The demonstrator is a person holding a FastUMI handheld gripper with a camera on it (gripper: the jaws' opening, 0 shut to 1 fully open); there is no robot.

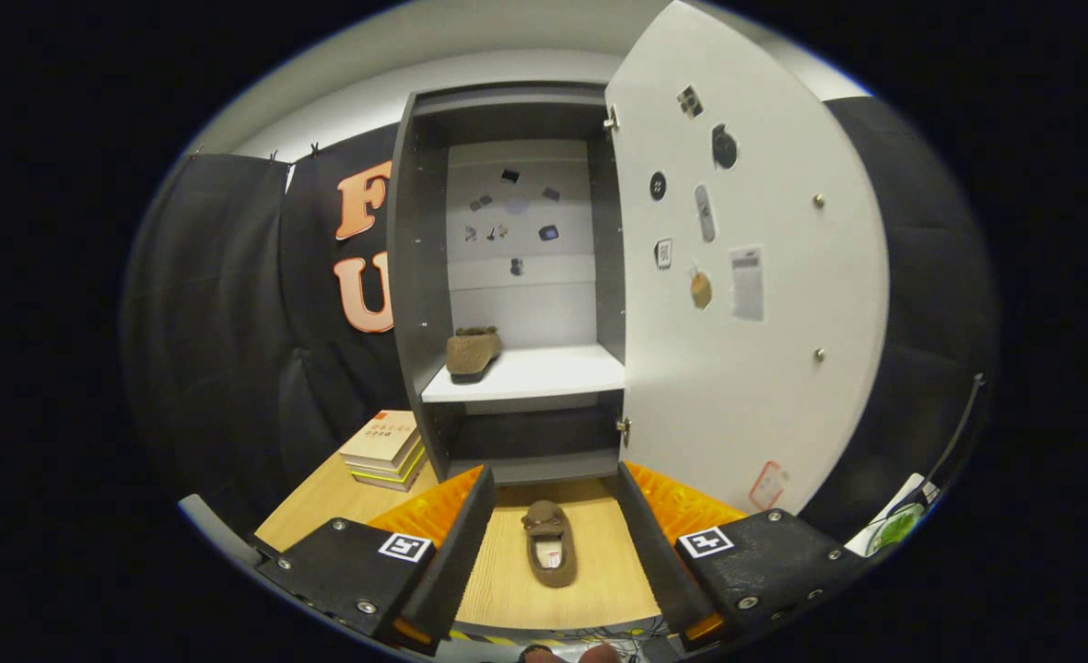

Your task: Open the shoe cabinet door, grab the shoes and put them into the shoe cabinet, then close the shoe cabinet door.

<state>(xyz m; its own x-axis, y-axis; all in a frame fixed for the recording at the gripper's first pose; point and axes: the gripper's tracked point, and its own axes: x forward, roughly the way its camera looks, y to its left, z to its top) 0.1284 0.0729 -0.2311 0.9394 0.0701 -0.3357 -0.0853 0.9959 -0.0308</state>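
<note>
- Fingers of the gripper (551, 552) spread wide apart, holding nothing.
- Second shoe (550, 543) flat on the wooden table (313, 506), between the fingers, toe toward 12 o'clock.
- First shoe (472, 352) already on the white shelf (544, 373) of the cabinet (405, 276), at 11 o'clock from the table shoe.
- Door (737, 276) swung open at 1 o'clock; books (385, 448) at 10 o'clock.
- Best lowered straight down, then pinched across the shoe's sides at mid-length.
- Worth lifting level and steering left of the door edge.
</note>
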